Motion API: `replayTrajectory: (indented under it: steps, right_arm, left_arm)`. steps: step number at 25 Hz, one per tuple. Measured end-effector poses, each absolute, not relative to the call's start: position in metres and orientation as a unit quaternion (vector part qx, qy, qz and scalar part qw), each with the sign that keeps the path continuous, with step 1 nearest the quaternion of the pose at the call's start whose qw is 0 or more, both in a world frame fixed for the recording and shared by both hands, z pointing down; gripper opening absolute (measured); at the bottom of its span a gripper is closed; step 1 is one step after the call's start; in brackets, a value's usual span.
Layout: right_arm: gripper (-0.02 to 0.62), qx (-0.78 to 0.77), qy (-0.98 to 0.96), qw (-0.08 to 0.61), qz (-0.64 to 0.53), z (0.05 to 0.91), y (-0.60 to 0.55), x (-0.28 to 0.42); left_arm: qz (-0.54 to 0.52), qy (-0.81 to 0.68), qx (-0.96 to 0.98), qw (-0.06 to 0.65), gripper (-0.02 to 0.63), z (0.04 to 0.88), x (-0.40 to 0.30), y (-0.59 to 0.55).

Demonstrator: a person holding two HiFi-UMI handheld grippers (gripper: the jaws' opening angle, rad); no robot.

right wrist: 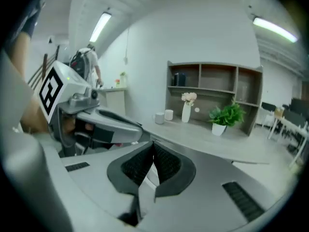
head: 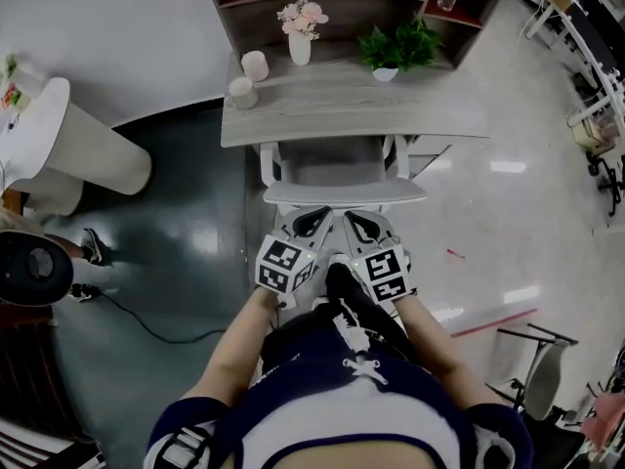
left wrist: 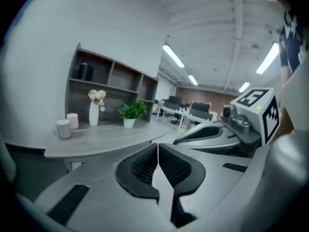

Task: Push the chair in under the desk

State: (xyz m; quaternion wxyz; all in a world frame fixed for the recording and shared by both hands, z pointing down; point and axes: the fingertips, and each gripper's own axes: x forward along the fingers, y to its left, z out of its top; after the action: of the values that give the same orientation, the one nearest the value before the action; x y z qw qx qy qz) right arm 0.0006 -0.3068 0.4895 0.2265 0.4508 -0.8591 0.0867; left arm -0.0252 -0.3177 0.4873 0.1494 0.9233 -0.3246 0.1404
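Here, a pale grey chair with a white frame [head: 337, 169] stands at the near edge of the grey wood-grain desk [head: 410, 115]; seat already partly beneath the top, backrest rail [head: 342, 192] and arms outside; judged partway in, more push wanted. Left gripper [head: 311, 223] and right gripper [head: 363, 225] side by side, just behind the backrest rail, near its middle; contact with the rail not certain from the head view. Both pairs of jaws closed pad to pad, nothing between them; sensible for shoving, since shut tips make a blunt, stiff nose and cannot snag. Set centrally and together, likely so the chair runs straight and does not swing. Forearms [head: 234, 345] reach out from the body, roughly parallel, elbows bent; grippers point toward the desk and somewhat downward, marker cubes [head: 285, 264] uppermost. Two white cups [head: 248, 78] at the desk's far left corner, white vase of pink flowers [head: 300, 32] and green potted plant [head: 395, 47] along the far edge; well apart from the chair.
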Motion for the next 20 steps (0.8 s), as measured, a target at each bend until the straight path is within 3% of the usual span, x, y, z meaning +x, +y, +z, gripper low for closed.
replayTrajectory:
  steps: [7, 20]
  right_arm:
    - [0.010, 0.463, -0.860, 0.085, 0.196, 0.453, -0.290, 0.004]
    - [0.009, 0.468, -0.869, 0.075, 0.141, 0.417, -0.245, -0.003]
  left_arm:
    - [0.078, -0.344, 0.919, 0.177, 0.009, 0.461, -0.023, -0.288]
    - [0.070, -0.334, 0.931, 0.132, 0.008, 0.433, -0.015, -0.242]
